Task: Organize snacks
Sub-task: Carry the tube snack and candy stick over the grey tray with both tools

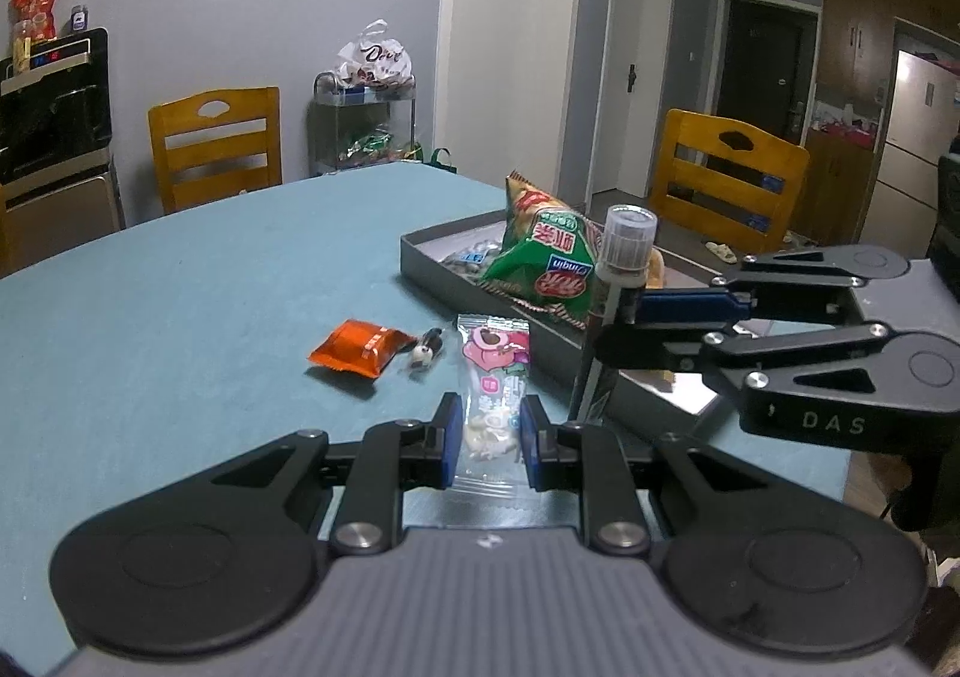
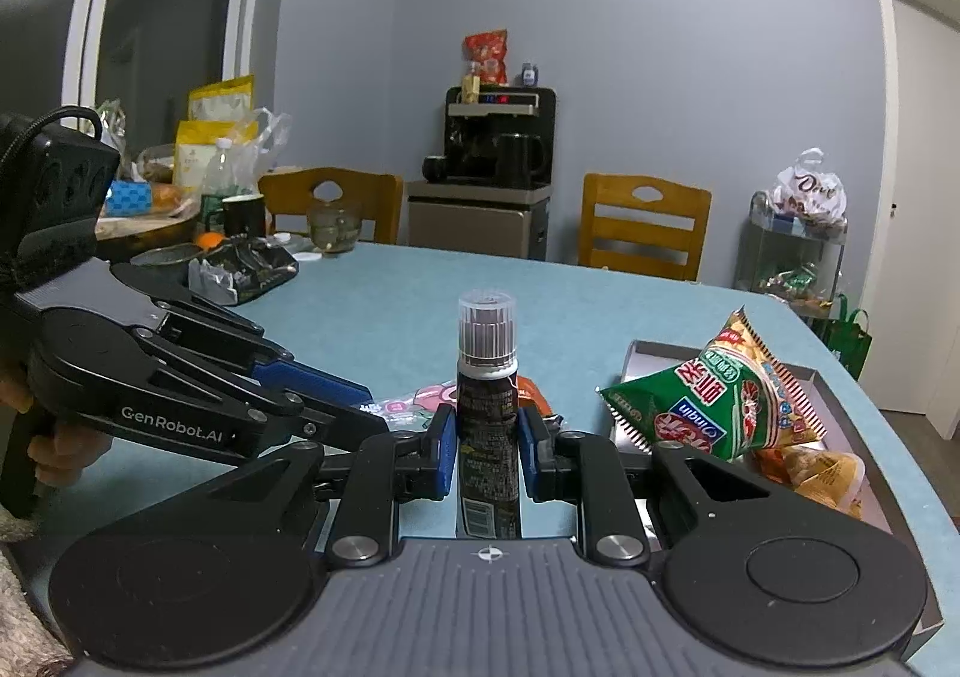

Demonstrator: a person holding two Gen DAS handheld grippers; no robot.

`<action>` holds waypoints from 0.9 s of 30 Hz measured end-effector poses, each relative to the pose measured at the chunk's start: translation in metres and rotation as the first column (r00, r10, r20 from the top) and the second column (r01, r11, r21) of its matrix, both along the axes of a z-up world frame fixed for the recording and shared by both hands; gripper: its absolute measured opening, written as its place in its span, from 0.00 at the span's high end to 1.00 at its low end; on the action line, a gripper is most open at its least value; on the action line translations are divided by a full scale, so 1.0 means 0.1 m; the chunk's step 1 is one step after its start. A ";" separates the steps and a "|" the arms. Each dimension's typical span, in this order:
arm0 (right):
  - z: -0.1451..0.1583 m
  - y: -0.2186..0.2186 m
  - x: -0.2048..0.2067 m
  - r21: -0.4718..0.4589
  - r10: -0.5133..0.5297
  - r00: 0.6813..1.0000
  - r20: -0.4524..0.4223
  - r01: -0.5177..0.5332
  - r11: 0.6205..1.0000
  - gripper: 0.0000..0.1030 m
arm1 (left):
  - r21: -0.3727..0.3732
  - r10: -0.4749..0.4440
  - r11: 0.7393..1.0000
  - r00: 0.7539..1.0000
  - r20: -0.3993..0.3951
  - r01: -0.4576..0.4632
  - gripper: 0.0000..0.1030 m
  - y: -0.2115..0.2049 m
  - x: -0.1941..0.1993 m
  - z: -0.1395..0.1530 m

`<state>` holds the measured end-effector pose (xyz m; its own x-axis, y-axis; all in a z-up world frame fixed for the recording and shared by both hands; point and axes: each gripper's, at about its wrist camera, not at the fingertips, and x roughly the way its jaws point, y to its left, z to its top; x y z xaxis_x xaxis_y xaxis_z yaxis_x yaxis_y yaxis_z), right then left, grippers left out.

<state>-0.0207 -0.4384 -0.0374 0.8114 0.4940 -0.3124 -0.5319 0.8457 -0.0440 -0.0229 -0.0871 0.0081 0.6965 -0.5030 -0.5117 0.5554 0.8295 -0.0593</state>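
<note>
The left claw (image 1: 491, 437) straddles the near end of a clear candy packet (image 1: 493, 377) with a pink cartoon print. The packet lies flat on the blue-green surface (image 1: 180, 287), running lengthwise away from the claw. The blue pads (image 1: 451, 437) sit close on either side of the lumpy white sweets near its bottom; whether they are already pinching the film or only just beside it, I cannot tell. The packet looks light, thin and crinkly, and probably slippery, so I would grip across the lump of sweets rather than the flat sealed edge, which would likely fold and slide out.

The right claw (image 2: 487, 440) is clamped on a dark bottle (image 2: 487, 437) with a clear ribbed cap. It holds the bottle upright by the mid-body, just below the shoulder. The bottle looks rigid and fairly weighty for its size, and its glossy label could let it twist, so a hold on the straight body seems sound. In the left wrist view it stands at the near edge of the grey tray (image 1: 420, 251).

The tray already holds a green chip bag (image 1: 540, 269) and some small wrapped pieces. An orange sachet (image 1: 360, 353) and a small black-and-white sweet (image 1: 427, 353) lie on the surface, just left of the candy packet and apart from both claws.
</note>
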 end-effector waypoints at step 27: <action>0.22 -0.50 -0.14 0.037 -0.133 0.988 0.080 0.130 0.991 0.78 | -0.017 -0.140 0.990 0.989 0.043 0.141 0.83 -0.46 0.20 0.22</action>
